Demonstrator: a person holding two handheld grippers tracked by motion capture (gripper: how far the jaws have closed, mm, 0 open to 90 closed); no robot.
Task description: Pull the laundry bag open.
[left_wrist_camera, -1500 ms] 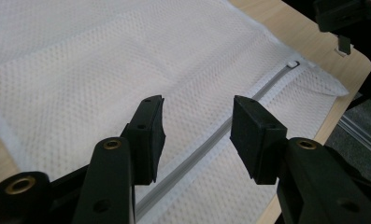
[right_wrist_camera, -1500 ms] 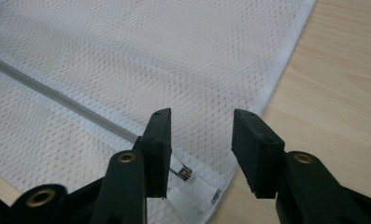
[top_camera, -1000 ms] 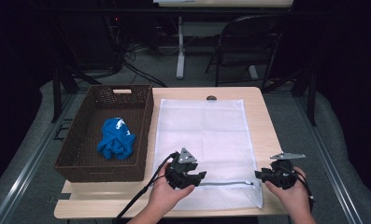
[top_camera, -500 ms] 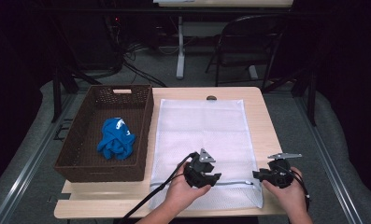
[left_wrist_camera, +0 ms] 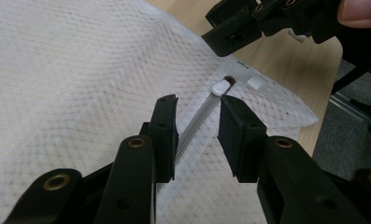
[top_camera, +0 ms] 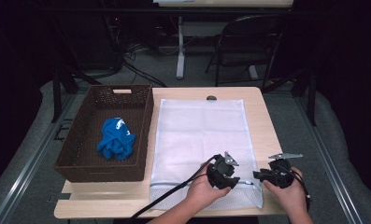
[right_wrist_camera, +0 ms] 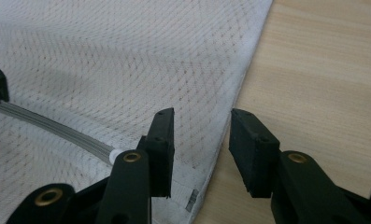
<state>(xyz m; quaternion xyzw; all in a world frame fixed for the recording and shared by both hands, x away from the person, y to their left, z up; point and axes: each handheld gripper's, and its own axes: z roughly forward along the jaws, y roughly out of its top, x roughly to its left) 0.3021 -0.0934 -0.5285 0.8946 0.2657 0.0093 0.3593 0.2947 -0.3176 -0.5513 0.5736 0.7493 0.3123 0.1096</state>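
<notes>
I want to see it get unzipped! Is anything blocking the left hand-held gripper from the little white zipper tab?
Nothing visible. The left hand-held gripper is open, with the zipper pull just ahead on the mesh bag.

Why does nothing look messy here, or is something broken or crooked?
Nothing stands out. The white mesh bag lies flat and straight on the table, its zipper looks whole, and the blue cloth sits bunched inside the brown basket. Nothing is spilled or torn.

white mesh cloth bag (top_camera: 202,135) — matt, pale smooth wood table (top_camera: 262,121), woven brown basket (top_camera: 80,158)
</notes>
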